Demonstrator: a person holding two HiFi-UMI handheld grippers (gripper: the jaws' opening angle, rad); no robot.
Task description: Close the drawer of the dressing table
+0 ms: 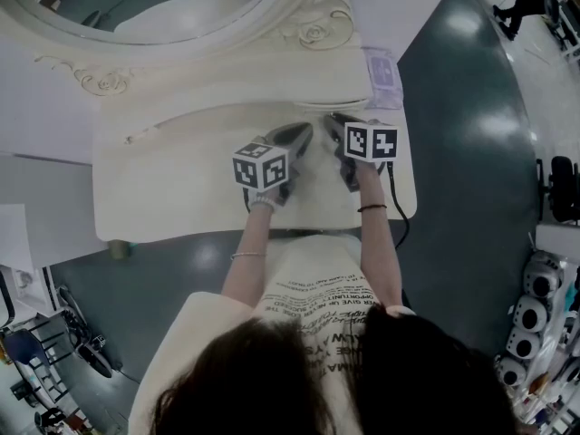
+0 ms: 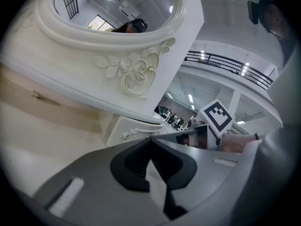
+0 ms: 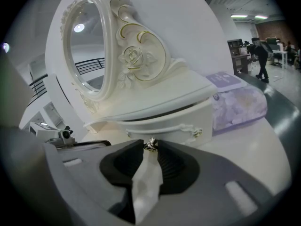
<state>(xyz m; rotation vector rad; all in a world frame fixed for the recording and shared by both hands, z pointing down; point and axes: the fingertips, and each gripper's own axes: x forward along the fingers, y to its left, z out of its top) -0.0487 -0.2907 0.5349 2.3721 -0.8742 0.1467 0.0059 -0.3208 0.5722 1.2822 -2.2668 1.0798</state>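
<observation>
The drawer (image 3: pixel 174 124) sits under the mirror shelf (image 3: pixel 155 100), far right on the dressing table (image 1: pixel 181 198). Its long side runs left to right and its front faces you. It is cream with curled trim. Your right gripper (image 3: pixel 150 149) pinches its small metal knob (image 3: pixel 150 144). Your left gripper (image 2: pixel 150 139) is closed with nothing in it.
</observation>
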